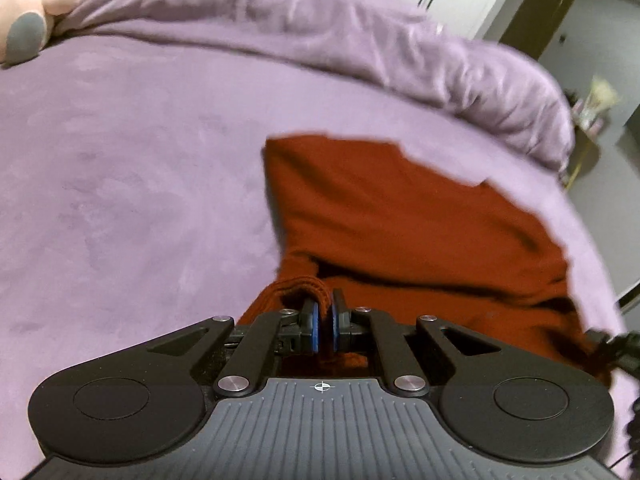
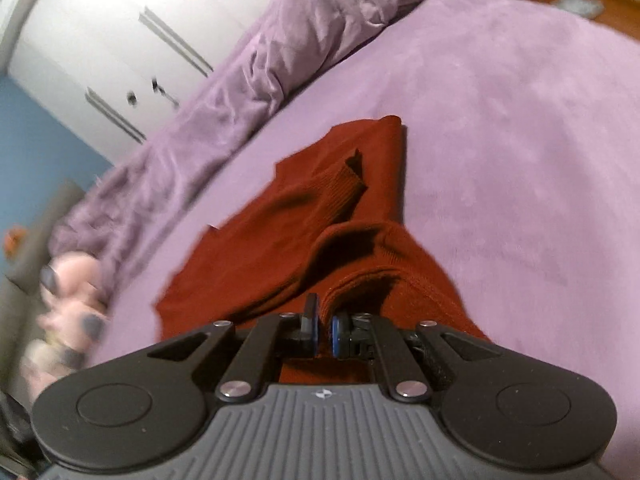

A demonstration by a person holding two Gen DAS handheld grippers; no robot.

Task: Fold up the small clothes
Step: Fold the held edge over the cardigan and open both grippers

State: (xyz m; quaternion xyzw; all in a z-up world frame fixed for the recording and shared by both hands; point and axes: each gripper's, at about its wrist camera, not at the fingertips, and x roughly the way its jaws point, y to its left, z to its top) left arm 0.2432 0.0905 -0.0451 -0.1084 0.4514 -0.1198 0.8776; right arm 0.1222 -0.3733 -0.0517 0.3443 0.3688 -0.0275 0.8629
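Observation:
A dark red knit sweater (image 1: 400,220) lies partly folded on the purple bed (image 1: 120,180). My left gripper (image 1: 325,312) is shut on a ribbed edge of the sweater and lifts it slightly. In the right wrist view the same sweater (image 2: 280,232) stretches away from me, with a ribbed cuff (image 2: 344,188) lying on top. My right gripper (image 2: 323,320) is shut on a seamed edge of the sweater, raised off the bed.
A bunched purple duvet (image 1: 360,40) runs along the far side of the bed and shows in the right wrist view (image 2: 240,72). A pink plush toy (image 1: 36,8) sits at the bed's corner. White wardrobe doors (image 2: 120,40) stand behind.

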